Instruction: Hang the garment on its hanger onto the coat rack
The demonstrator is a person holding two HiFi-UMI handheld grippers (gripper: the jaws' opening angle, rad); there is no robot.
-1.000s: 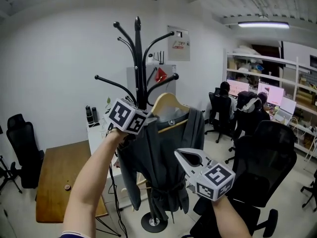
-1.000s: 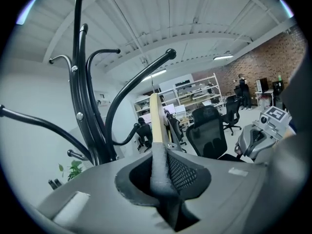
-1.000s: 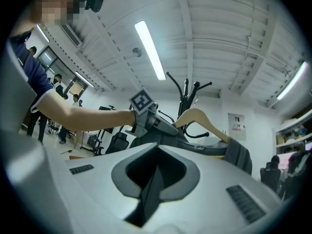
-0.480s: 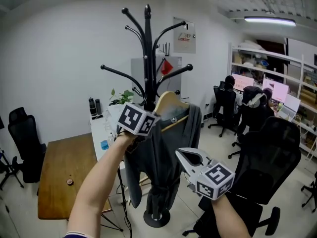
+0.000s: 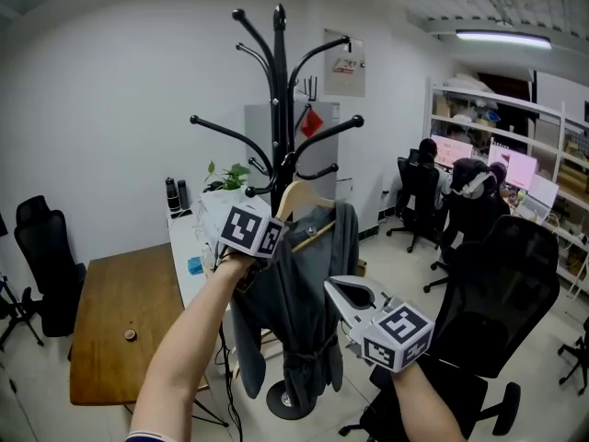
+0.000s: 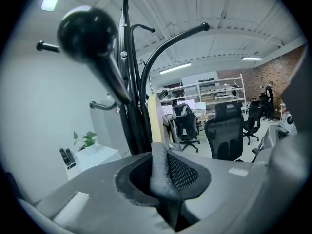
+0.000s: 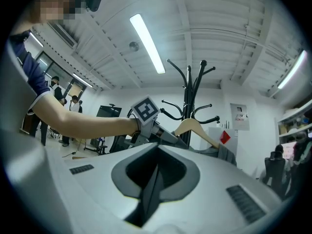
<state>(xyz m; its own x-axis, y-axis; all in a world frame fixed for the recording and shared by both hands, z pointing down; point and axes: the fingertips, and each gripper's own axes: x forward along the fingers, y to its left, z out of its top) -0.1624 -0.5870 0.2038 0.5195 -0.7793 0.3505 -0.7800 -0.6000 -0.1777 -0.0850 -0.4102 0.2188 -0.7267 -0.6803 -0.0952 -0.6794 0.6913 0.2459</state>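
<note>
The coat rack (image 5: 279,109) stood close, the grey garment (image 5: 304,311) hanging on its wooden hanger (image 5: 299,196) just beside the pole. The left gripper (image 6: 158,165) pinched only a fold of cloth, so I thought the hanger might tilt and miss an arm. The right gripper (image 5: 333,288) was clamped together, empty.

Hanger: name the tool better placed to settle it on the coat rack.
Left. The left tool grips the garment at the hanger, beside the coat rack; the right tool is shut, empty, lower.
</note>
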